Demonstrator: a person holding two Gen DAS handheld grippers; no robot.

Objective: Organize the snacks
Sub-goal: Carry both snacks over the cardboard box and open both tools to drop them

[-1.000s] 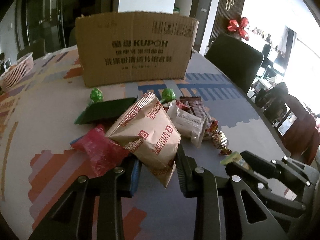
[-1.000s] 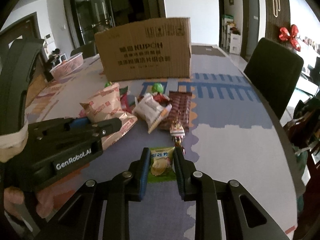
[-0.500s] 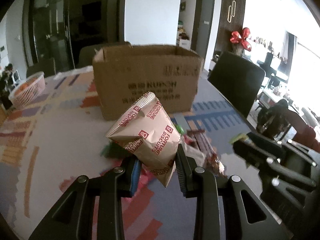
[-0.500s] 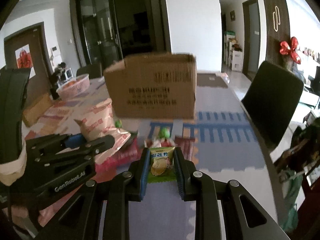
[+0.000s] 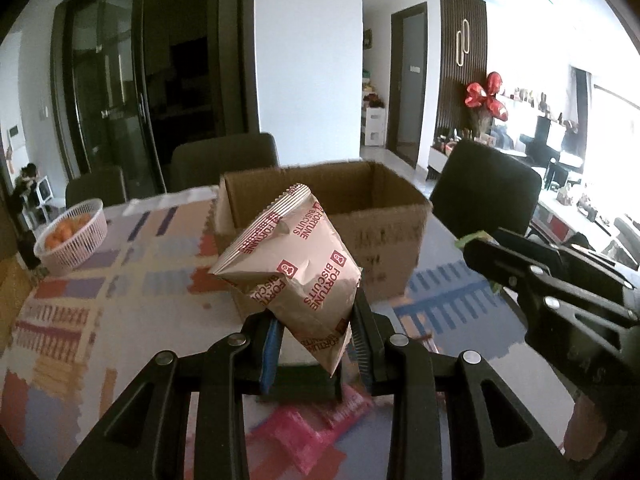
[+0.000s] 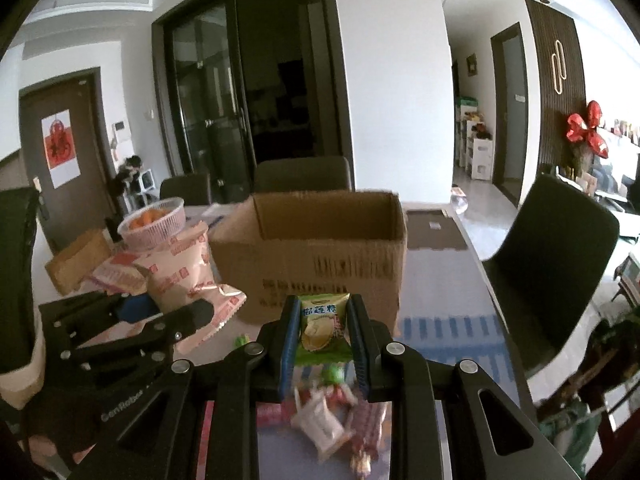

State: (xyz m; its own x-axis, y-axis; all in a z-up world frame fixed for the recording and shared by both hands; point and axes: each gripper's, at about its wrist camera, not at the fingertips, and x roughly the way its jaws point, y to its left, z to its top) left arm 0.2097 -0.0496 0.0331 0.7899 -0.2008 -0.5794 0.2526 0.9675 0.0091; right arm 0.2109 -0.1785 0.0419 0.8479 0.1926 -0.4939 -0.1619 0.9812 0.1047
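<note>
Blue-padded jaws of the left gripper (image 5: 316,338) are clamped on the lower corner of a beige foil biscuit bag with red lettering (image 5: 294,266), which stands tilted in the air in front of the open brown cardboard box (image 5: 392,216). Over in the right wrist view, the right gripper (image 6: 323,338) has its jaws closed on a small green-and-white snack packet (image 6: 320,326), held upright and clear of the tabletop (image 6: 448,280), also just before the box's near wall. Below both grippers, the rest of the snacks lie loose on the patterned tabletop: a pink wrapper (image 5: 304,436), a small white packet (image 6: 320,428), a dark red striped packet (image 6: 370,420) and a round green sweet (image 6: 241,339). The box sits toward the tabletop's far edge, flaps open, its inside bare as far as can be seen. A pink plastic basket of orange fruit (image 5: 72,234) rests near the far left corner, well apart from the box. Dark chairs (image 6: 560,256) stand around the tabletop's edges.
</note>
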